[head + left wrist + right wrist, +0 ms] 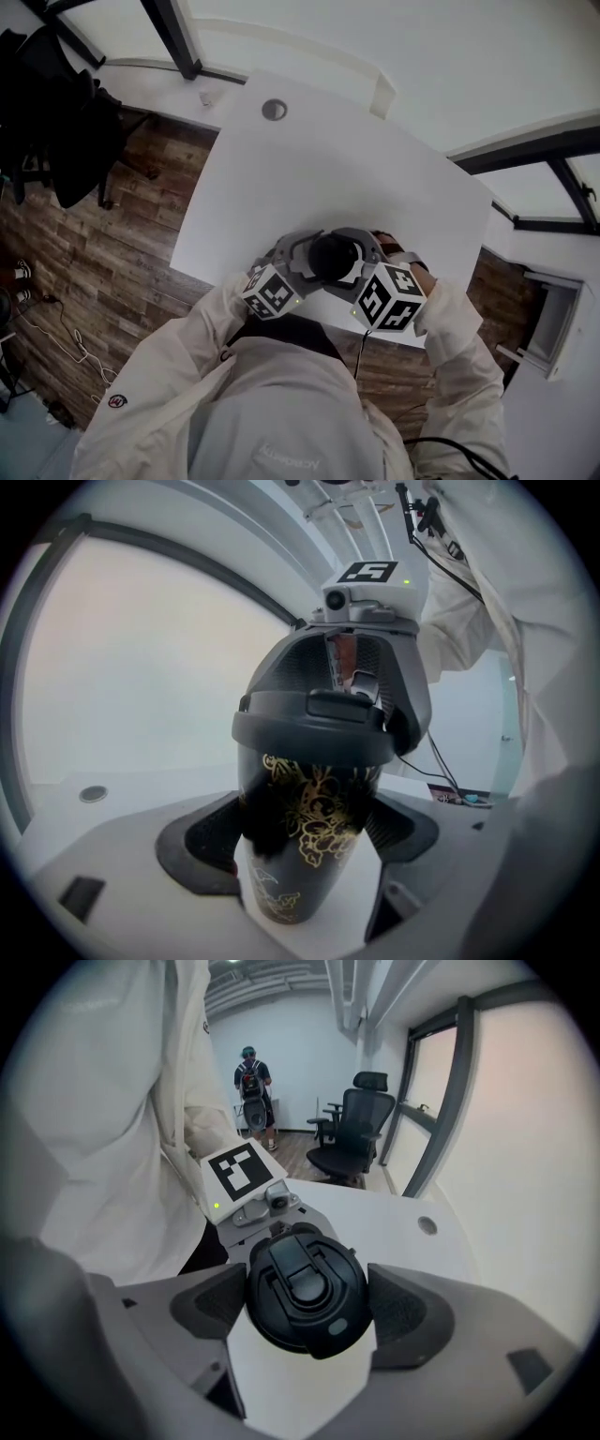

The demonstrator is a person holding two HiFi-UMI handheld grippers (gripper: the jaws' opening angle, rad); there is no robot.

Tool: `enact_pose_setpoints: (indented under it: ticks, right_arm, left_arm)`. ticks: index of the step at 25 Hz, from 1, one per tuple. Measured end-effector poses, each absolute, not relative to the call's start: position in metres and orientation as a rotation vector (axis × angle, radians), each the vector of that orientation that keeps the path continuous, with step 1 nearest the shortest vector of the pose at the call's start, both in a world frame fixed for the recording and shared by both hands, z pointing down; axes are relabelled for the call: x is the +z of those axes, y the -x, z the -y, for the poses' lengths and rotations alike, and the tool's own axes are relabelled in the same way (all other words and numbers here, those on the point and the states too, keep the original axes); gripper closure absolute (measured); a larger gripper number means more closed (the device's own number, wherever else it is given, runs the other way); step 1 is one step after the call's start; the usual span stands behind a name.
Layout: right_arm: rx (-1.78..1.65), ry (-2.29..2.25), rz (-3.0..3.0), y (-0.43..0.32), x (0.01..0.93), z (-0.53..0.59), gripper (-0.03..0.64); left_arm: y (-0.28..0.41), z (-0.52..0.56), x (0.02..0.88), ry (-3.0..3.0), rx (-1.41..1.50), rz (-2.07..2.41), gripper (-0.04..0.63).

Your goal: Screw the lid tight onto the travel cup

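Note:
A black travel cup with gold ornament stands on the white table near its front edge. Its black flip-top lid sits on the cup's rim. My left gripper comes in from the side, both pads pressed on the cup's body. My right gripper reaches steeply down from above, with its pads against the lid's two sides. In the head view both grippers meet round the lid, the left gripper on its left and the right gripper on its right. The cup's base is hidden there.
A round cable grommet lies at the table's far side. A black office chair stands by the windows and a person stands far off in the room. A dark chair with clothes stands on the wood floor at left.

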State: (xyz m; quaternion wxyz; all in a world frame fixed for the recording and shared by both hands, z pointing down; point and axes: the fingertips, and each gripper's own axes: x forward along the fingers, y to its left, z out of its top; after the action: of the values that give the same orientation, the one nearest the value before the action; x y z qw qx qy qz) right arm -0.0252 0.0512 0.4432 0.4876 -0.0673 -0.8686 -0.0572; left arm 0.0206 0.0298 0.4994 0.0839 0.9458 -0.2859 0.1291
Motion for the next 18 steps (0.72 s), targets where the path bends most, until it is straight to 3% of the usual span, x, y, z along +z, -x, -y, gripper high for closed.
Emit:
enact_pose_setpoints:
  ticks: [18]
  right_arm:
    - [-0.039,0.109,2.692,0.002,0.437,-0.038,0.222]
  left_arm:
    - [-0.037,-0.021,0.496,-2.925,0.393,0.698,0.189]
